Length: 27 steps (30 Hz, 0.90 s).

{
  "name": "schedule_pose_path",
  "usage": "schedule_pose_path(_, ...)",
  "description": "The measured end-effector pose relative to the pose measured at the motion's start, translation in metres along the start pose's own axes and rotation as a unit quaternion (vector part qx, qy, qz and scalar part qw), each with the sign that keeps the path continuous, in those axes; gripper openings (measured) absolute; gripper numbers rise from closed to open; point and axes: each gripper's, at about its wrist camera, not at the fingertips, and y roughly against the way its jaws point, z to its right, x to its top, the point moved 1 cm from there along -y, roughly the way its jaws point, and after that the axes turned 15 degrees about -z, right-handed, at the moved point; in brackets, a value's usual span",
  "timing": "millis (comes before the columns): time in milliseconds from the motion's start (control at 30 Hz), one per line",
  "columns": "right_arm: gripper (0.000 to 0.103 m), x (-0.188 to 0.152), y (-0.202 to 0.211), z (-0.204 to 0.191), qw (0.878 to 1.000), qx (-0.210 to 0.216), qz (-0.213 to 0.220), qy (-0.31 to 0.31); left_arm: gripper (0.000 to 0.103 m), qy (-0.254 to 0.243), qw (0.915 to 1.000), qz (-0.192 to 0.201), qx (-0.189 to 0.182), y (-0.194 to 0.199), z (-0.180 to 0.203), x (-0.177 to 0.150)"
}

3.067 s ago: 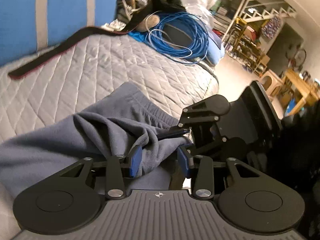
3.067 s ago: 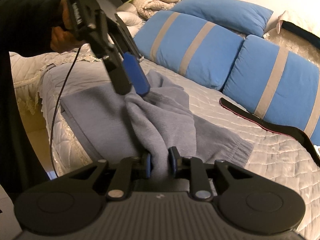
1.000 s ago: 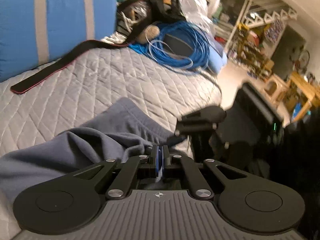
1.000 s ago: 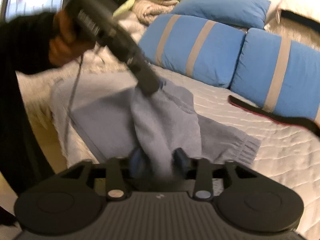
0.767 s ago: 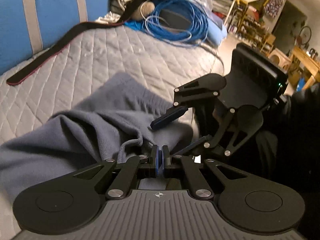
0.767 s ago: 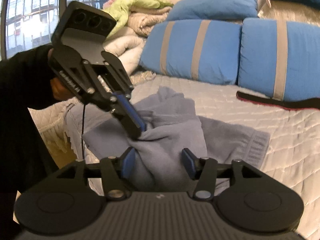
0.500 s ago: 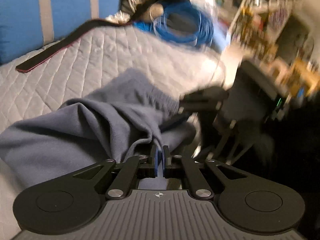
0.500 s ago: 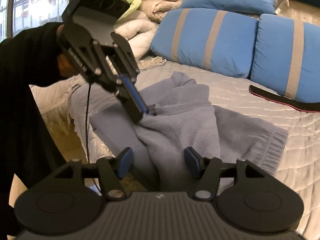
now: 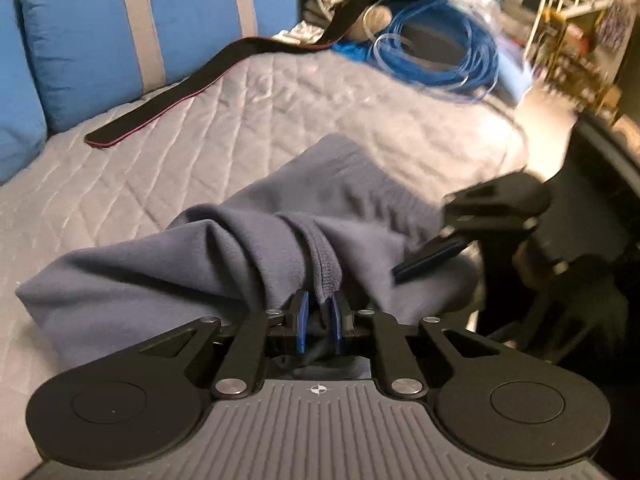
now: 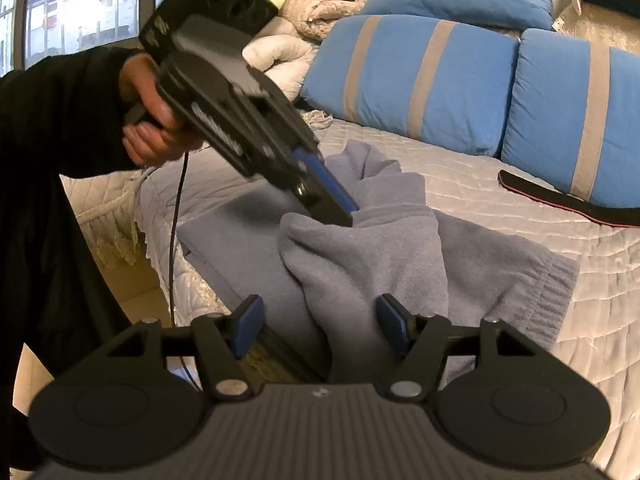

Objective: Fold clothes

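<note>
Fleecy grey-blue fabric makes up the garment, which lies bunched on the quilted bed cover directly ahead of both tools; it should handle as soft, light, limp and non-slippery, and is best taken at a thick stitched hem or the ribbed cuff. With jaws opening, the left gripper has a seamed fold between its blue pads, barely pressed if at all. Spread wide, the right gripper straddles a hanging fold without clamping it.
</note>
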Motion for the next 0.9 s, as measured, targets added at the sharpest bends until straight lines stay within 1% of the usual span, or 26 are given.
schedule_pose_path(67, 0.066, 0.000, -0.001, 0.000, 1.000, -0.001, -0.001, 0.003, 0.015, -0.013, 0.9996, -0.007, 0.023, -0.003, 0.004, -0.001)
schedule_pose_path(167, 0.066, 0.000, -0.001, 0.002, 1.000, -0.002, -0.002, 0.004, 0.016, -0.052, 0.9969, -0.012, 0.058, -0.004, 0.015, -0.001)
schedule_pose_path(267, 0.066, 0.000, -0.001, 0.002, 1.000, -0.001, -0.002, 0.003, 0.015, -0.090, 0.9938, -0.010, 0.064, 0.004, 0.025, -0.002)
schedule_pose_path(300, 0.066, 0.000, -0.001, 0.002, 1.000, -0.002, -0.002, 0.003, 0.015, -0.092, 0.9945, -0.007, 0.051, 0.007, 0.025, -0.002)
schedule_pose_path(433, 0.067, -0.001, -0.001, 0.002, 1.000, -0.003, -0.002, 0.003, 0.015, -0.091, 0.9956, 0.011, 0.019, 0.017, 0.024, -0.002)
schedule_pose_path(533, 0.067, -0.001, -0.001, 0.002, 1.000, -0.004, -0.002, 0.003, 0.014, -0.111, 0.9931, 0.017, 0.034, 0.018, 0.032, 0.000)
schedule_pose_path(567, 0.068, -0.001, -0.001, 0.002, 1.000, -0.004, -0.002, 0.003, 0.015, -0.122, 0.9911, 0.019, 0.049, 0.018, 0.036, 0.001)
schedule_pose_path(667, 0.068, -0.001, -0.001, 0.002, 1.000, -0.005, -0.002, 0.003, 0.015, -0.159, 0.9822, 0.027, 0.097, 0.017, 0.051, 0.003)
schedule_pose_path(733, 0.068, -0.001, -0.001, 0.002, 1.000, -0.006, -0.002, 0.003, 0.015, -0.185, 0.9738, 0.034, 0.128, 0.015, 0.060, 0.004)
schedule_pose_path(900, 0.069, -0.002, -0.001, 0.002, 1.000, -0.007, -0.003, 0.002, 0.016, -0.259, 0.9460, 0.037, 0.191, 0.004, 0.078, 0.003)
